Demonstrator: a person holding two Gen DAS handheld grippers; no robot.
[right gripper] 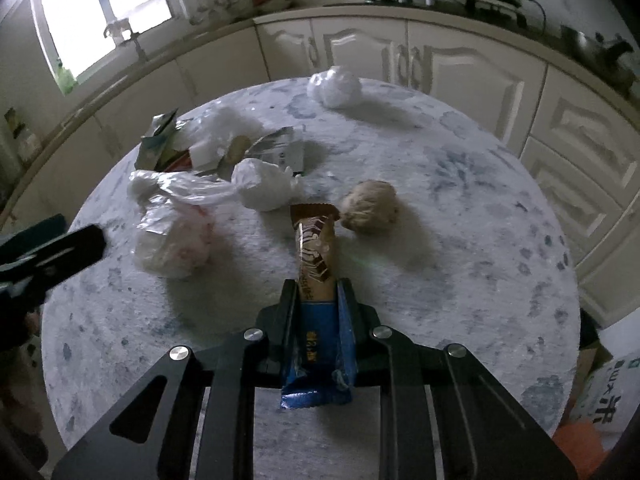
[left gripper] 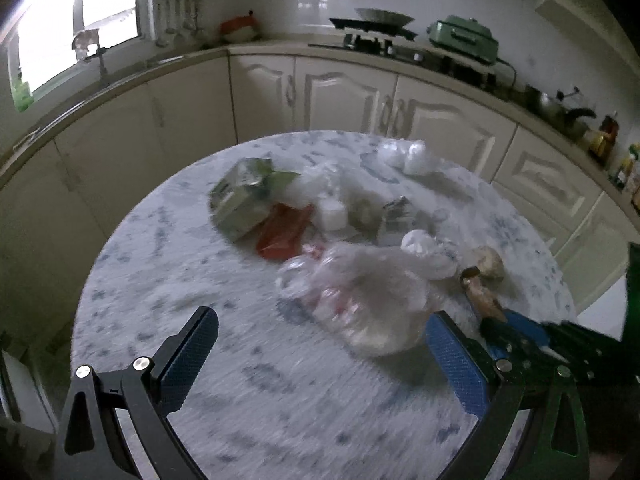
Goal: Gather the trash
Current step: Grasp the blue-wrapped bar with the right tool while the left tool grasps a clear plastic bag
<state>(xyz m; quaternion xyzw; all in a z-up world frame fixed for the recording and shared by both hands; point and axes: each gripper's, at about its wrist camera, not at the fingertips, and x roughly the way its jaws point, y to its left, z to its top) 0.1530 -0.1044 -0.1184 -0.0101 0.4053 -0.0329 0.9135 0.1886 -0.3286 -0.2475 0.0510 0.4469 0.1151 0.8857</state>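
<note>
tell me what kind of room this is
Most likely a home kitchen. Cream cabinets run under a counter that carries a stove with a wok, a kettle and hanging utensils by the window. The trash lies on a round marble table.

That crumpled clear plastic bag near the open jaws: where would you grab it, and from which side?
Grab the clear plastic bag at its bunched, twisted neck, which trails toward the white wad. That narrow part fits between the left gripper jaws, while the puffy body would likely slip. Come down from above, over the table.
</note>
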